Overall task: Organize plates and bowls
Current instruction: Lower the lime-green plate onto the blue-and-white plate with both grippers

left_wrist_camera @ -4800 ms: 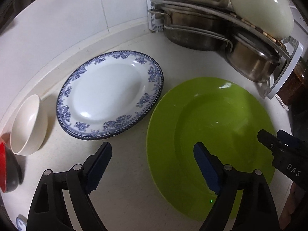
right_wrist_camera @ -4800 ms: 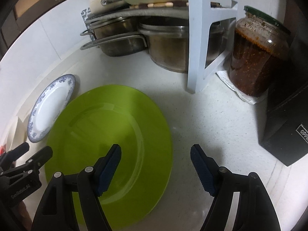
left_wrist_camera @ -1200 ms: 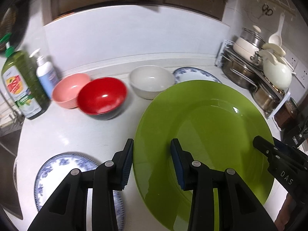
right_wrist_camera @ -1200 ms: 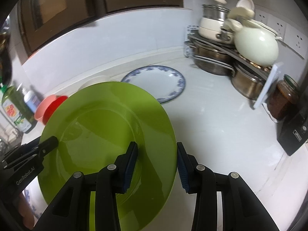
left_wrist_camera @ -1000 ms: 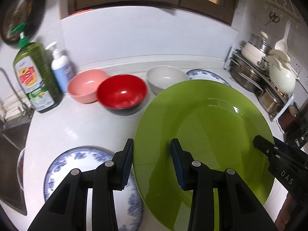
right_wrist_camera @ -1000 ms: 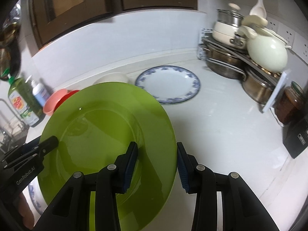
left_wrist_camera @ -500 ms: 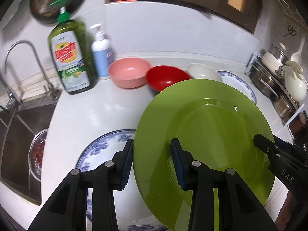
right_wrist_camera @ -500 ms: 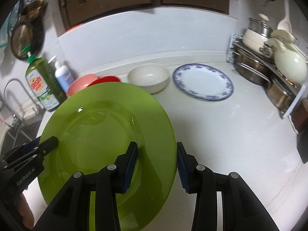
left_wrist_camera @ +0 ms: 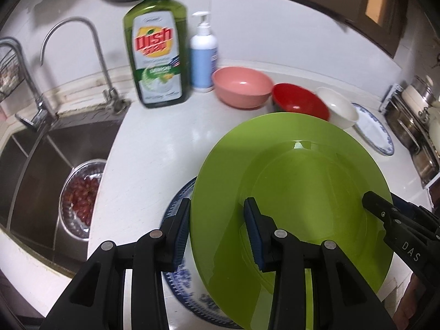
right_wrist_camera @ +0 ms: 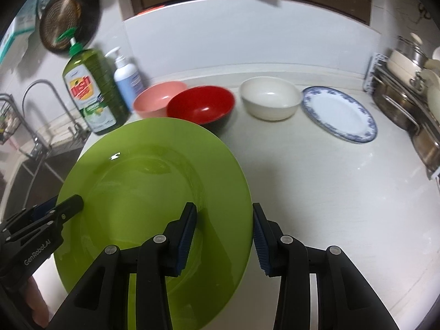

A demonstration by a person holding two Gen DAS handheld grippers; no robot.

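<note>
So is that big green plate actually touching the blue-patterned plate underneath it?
Cannot tell. In the left wrist view the green plate covers most of the blue-patterned plate, hiding where they would meet; no contact or gap shows.

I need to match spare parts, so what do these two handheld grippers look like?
The left gripper and right gripper look alike: black plastic linkage arms with silver rivets and ribbed blue pads. One body reads "GenRobot.AI", the other "DAS". No cables or sleeves show.
</note>
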